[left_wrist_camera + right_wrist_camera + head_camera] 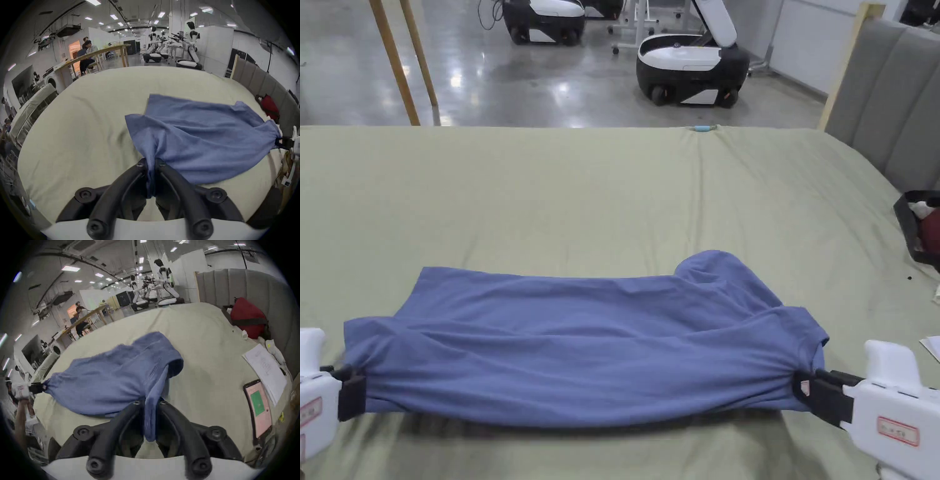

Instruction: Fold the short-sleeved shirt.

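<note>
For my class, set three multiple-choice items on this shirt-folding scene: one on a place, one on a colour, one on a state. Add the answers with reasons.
1. Where does the red bag lie?
A. By the grey headboard
B. Under the shirt
C. On the floor

2. What colour is the shirt?
A. Green
B. Blue
C. White

3. How do the grippers stand?
A. Both open
B. One shut
C. Both shut on the shirt

Answers: 1 A, the bag rests on the bed beside the headboard. 2 B, blue cloth on the green sheet. 3 C, the left gripper and the right gripper each pinch bunched cloth at opposite ends.
</note>
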The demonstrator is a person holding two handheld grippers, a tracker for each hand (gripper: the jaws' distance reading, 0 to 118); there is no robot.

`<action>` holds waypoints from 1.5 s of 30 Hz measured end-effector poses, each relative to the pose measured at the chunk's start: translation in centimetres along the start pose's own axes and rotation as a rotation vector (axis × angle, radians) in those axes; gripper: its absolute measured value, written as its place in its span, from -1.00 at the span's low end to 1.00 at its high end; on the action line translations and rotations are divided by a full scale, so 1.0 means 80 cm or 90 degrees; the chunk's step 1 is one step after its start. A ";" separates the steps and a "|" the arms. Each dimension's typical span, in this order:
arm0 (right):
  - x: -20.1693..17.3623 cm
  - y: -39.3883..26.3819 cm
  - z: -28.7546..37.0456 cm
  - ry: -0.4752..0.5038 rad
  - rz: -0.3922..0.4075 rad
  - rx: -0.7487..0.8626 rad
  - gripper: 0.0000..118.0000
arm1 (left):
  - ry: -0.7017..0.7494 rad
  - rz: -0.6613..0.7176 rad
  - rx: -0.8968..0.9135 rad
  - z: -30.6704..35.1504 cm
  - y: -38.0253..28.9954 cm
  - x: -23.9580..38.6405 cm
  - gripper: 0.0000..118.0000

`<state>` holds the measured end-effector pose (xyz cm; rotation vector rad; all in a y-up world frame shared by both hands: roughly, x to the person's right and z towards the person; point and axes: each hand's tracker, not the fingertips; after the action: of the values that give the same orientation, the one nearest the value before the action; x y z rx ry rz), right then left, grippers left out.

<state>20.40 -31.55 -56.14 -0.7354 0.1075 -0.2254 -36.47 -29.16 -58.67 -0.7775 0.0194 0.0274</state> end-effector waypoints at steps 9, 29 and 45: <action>-0.006 -0.082 0.071 -0.019 0.049 -0.064 -0.78 | -0.022 0.042 -0.018 0.097 -0.093 -0.024 -0.90; -0.140 -0.054 0.125 -0.022 0.175 0.236 -0.98 | 0.080 -0.103 0.181 0.099 -0.074 0.067 -1.00; -0.088 -0.008 0.054 -0.044 0.163 0.128 -0.98 | 0.024 -0.099 -0.054 -0.149 0.073 0.024 0.96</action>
<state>14.23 -27.55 -52.39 -0.5226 0.1109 0.0333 -34.86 -33.32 -71.34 -0.8624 -0.0060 -0.1351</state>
